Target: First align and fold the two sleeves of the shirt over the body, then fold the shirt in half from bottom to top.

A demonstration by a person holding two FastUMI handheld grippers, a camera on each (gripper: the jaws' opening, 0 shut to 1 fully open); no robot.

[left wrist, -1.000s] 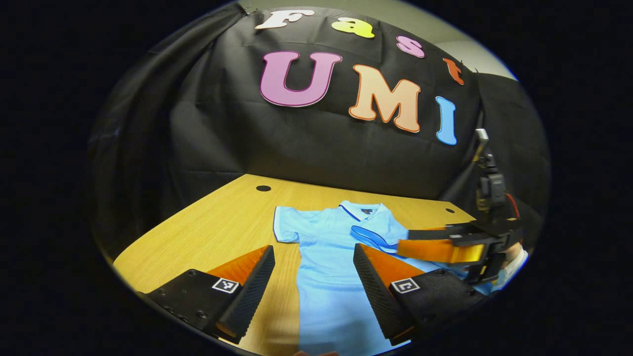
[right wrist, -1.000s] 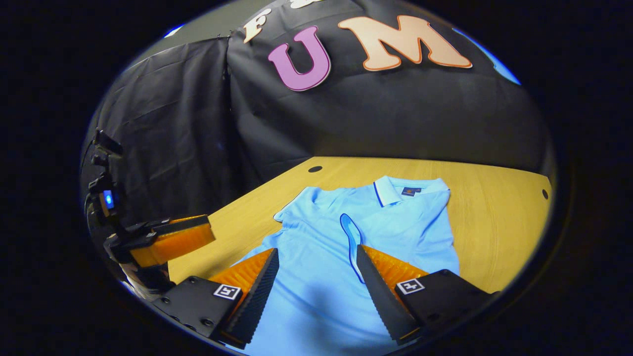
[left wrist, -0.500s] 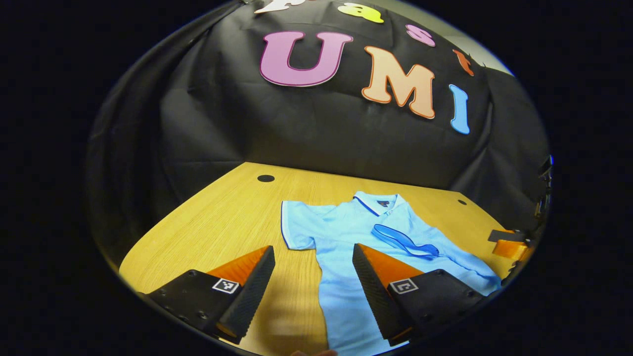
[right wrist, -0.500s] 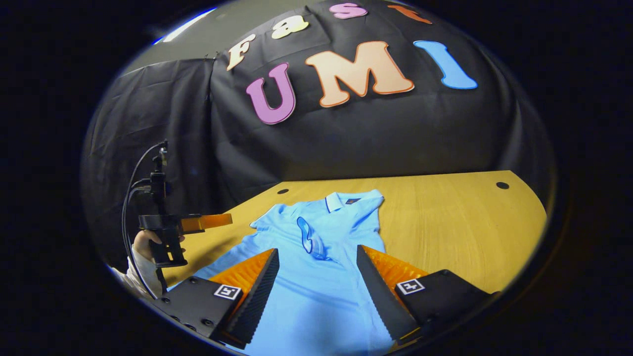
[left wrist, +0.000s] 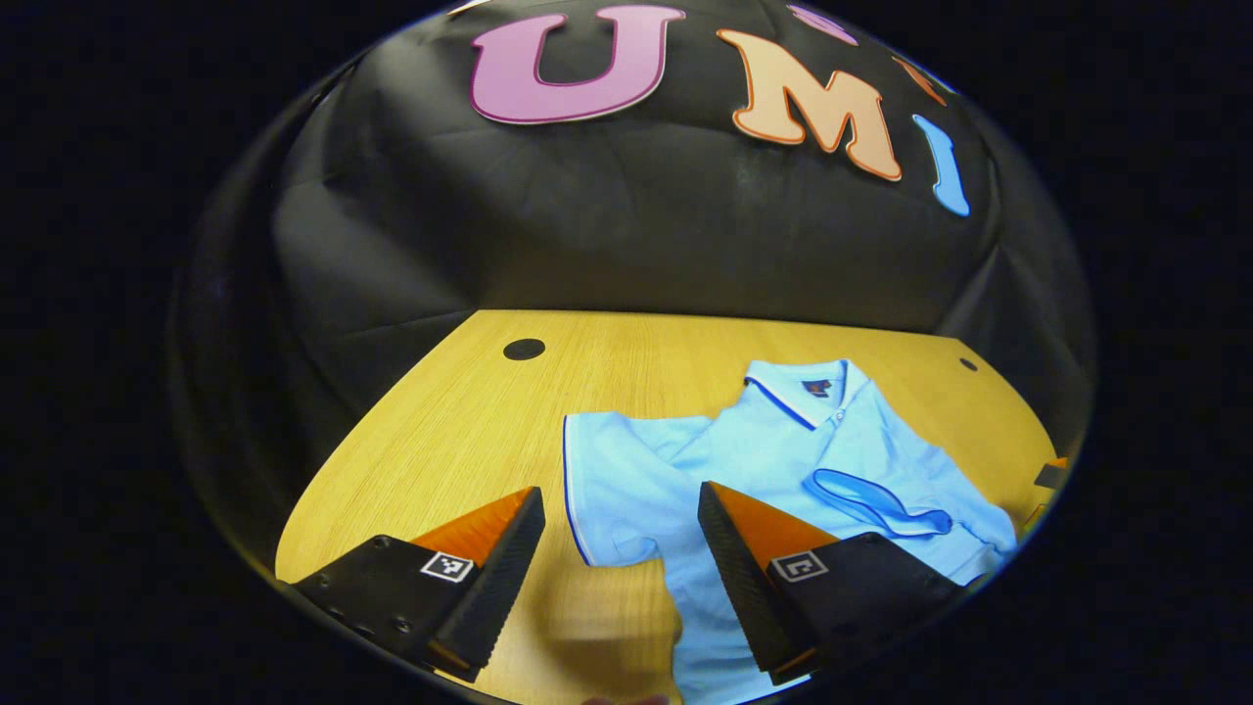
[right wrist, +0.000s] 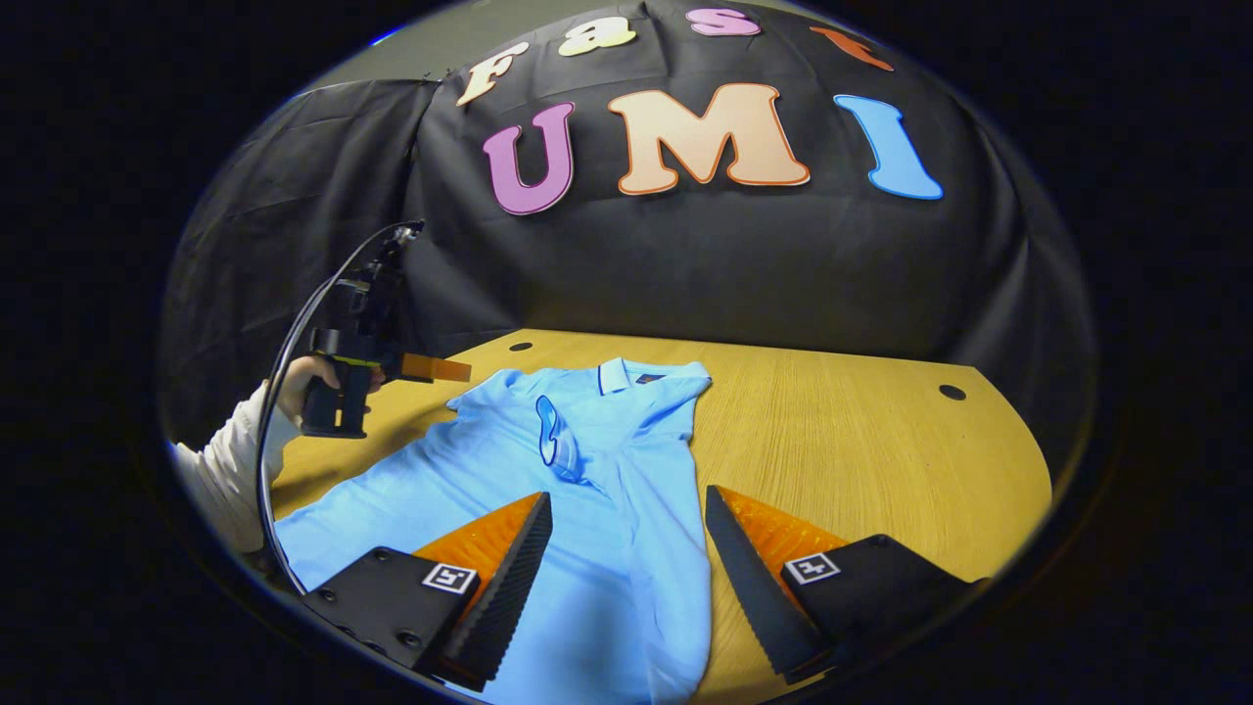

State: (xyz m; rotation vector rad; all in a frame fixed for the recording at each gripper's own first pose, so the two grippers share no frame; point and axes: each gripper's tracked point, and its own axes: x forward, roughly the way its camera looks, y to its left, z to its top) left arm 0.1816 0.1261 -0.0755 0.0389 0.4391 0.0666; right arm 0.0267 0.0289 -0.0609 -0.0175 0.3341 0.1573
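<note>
A light blue polo shirt [left wrist: 783,460] is laid flat on the wooden table [left wrist: 470,431], collar toward the far edge beside the black cloth wall. One sleeve [right wrist: 563,446] is folded over the body; the other sleeve [left wrist: 612,490] is spread out on the table. The left tool [left wrist: 622,548] is held released, its fingers parted above that spread sleeve. The right tool [right wrist: 626,558] is likewise held released above the shirt's lower body. In the right gripper view, the left tool is gripped by a hand [right wrist: 299,377] near the table's left edge.
</note>
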